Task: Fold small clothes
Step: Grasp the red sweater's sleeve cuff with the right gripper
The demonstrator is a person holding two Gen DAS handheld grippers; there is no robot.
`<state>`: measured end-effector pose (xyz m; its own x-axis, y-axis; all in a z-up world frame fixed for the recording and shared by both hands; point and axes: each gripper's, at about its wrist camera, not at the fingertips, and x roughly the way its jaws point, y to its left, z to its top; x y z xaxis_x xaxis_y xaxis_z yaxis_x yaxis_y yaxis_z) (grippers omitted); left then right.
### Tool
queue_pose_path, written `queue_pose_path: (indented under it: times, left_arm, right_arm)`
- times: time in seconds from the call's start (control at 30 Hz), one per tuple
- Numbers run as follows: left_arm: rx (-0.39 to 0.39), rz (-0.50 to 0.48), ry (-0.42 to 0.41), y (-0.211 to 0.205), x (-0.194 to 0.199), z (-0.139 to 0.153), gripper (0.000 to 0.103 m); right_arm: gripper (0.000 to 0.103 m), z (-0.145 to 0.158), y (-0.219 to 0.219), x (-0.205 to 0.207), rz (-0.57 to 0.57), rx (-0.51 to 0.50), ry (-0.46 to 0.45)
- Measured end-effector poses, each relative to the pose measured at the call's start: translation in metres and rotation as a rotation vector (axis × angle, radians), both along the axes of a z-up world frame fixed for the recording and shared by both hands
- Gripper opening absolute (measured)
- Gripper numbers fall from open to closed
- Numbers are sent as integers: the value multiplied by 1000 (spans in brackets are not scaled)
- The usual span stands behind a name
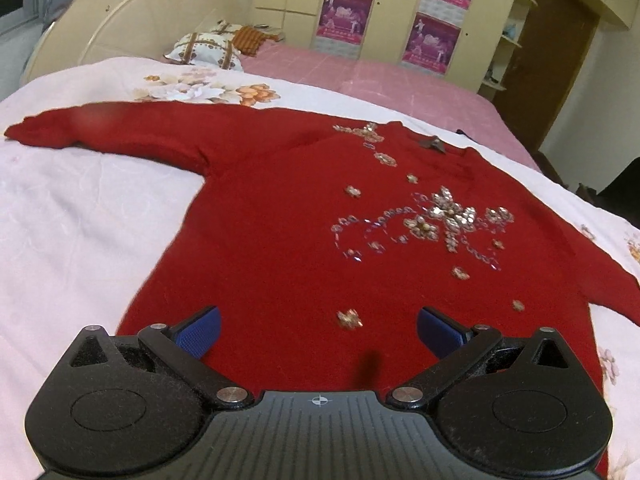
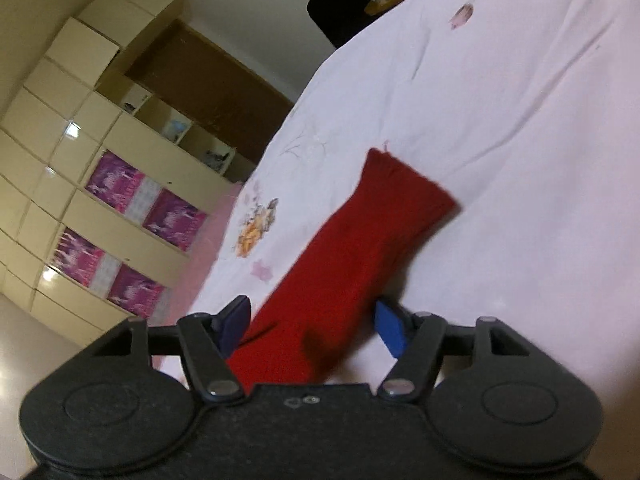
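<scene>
A red sweater [image 1: 300, 220] with beaded flowers on the chest lies flat, front up, on a white floral quilt [image 1: 80, 220]. One sleeve [image 1: 100, 128] stretches out to the far left. My left gripper [image 1: 318, 332] hovers open over the sweater's lower body, its blue pads wide apart with nothing pinched between them. In the right wrist view the other red sleeve [image 2: 372, 232] runs between the jaws of my right gripper [image 2: 312, 324], which is shut on it. The cuff [image 2: 408, 184] rests ahead on the quilt [image 2: 500, 120]. The view is rolled sideways.
A patterned pillow [image 1: 204, 50] and a cream headboard [image 1: 132, 20] stand at the bed's far left. Pink sheet [image 1: 360, 72] covers the far side. A wardrobe with purple posters [image 1: 432, 36] and a brown door [image 1: 552, 60] line the back wall. A dark shape [image 2: 340, 12] sits beyond the bed edge.
</scene>
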<state>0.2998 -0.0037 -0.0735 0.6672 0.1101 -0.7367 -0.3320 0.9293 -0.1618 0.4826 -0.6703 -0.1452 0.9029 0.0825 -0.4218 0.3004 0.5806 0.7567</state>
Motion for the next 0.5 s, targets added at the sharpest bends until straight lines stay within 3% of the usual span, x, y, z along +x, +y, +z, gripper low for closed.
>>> queue_pose_path:
  times: [0.03, 0.1, 0.17, 0.23, 0.3, 0.4, 0.5]
  left_arm:
    - [7, 1, -4, 3, 1, 1, 103]
    - [11, 9, -8, 11, 4, 1, 103]
    - [18, 20, -9, 21, 4, 1, 103]
    - [48, 32, -5, 33, 5, 1, 103]
    - [54, 44, -27, 50, 4, 2, 103]
    - [19, 39, -50, 80, 6, 0, 103]
    - [5, 45, -49, 109, 9, -4, 103]
  right_arm:
    - [46, 3, -5, 1, -10, -2, 3]
    - [19, 0, -16, 0, -62, 7, 24]
    - [5, 1, -19, 1, -94, -23, 62]
    - [7, 11, -10, 7, -93, -109, 99]
    - [6, 35, 20, 20, -40, -299, 125]
    - [6, 76, 91, 25, 98, -468, 38]
    - [6, 104, 186, 23, 279, -554, -67]
